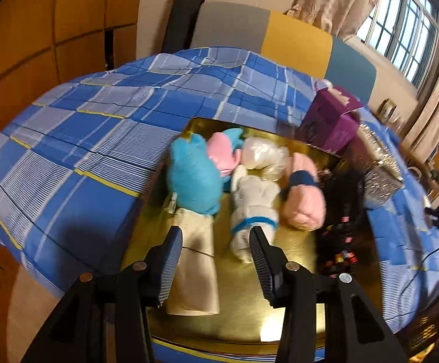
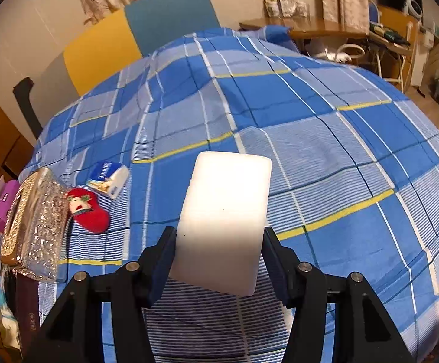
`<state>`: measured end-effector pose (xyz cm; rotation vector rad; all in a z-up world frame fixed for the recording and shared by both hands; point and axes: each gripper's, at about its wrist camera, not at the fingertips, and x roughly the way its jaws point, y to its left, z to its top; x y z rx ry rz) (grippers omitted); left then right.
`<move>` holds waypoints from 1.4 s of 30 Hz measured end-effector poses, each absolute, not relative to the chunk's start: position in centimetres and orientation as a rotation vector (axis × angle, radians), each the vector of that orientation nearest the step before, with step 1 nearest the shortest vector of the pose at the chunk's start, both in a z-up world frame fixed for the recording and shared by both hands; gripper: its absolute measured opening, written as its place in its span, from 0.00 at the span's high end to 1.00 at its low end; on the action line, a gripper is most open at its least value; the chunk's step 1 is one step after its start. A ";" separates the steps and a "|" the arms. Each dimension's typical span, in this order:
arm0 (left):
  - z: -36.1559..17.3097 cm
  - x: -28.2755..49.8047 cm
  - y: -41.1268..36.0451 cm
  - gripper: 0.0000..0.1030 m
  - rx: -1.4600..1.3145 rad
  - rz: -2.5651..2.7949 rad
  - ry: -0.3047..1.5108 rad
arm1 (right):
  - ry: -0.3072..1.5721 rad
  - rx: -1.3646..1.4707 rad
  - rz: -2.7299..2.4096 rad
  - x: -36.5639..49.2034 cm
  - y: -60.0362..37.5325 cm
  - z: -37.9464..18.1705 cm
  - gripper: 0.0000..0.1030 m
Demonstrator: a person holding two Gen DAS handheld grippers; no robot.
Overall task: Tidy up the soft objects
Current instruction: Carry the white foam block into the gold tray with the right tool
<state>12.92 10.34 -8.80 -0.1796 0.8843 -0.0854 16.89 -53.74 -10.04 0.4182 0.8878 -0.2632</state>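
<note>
Low in the left wrist view, the left tongs [image 1: 216, 260] stand apart above a gold tray [image 1: 292, 260] lying on the blue checked bed [image 1: 77, 163]; nothing is pressed between the pads, though the beige cloth [image 1: 193, 272] lies just beside the left-hand pad. On the tray, mid-frame, sit a blue plush [image 1: 193, 178], a white plush [image 1: 254, 208] and a pink plush [image 1: 302, 199], packed close together. In the right wrist view the right tongs [image 2: 219, 260] are clamped on a white foam block [image 2: 224, 220], held clear of the bedcover at lower centre. At the left of that frame a red plush [image 2: 88, 208] and a small tissue pack [image 2: 109, 178] lie loose on the bed, near a glittery box [image 2: 33, 224]. The step in hand looks like gathering soft items onto the tray, with the block the next piece to go. That calls for carrying it across to the tray's bare patch and parting the tongs only once it rests there.
</note>
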 end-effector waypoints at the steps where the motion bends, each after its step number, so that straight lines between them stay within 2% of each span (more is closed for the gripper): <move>1: -8.7 12.9 10.0 0.55 -0.187 -0.098 0.884 | 0.880 0.421 -0.250 16.7 -53.3 -9.9 0.44; 12: -8.7 11.6 7.5 0.55 -0.249 -0.201 0.842 | 0.855 0.384 -0.047 13.9 -45.2 -7.6 0.44; 27: -8.5 10.3 7.3 0.55 -0.290 -0.250 0.801 | 0.831 0.247 0.325 11.9 -27.4 -3.2 0.44; 42: -8.4 9.6 12.2 0.55 -0.385 -0.181 0.767 | 0.981 0.103 0.525 13.2 -9.9 -7.9 0.43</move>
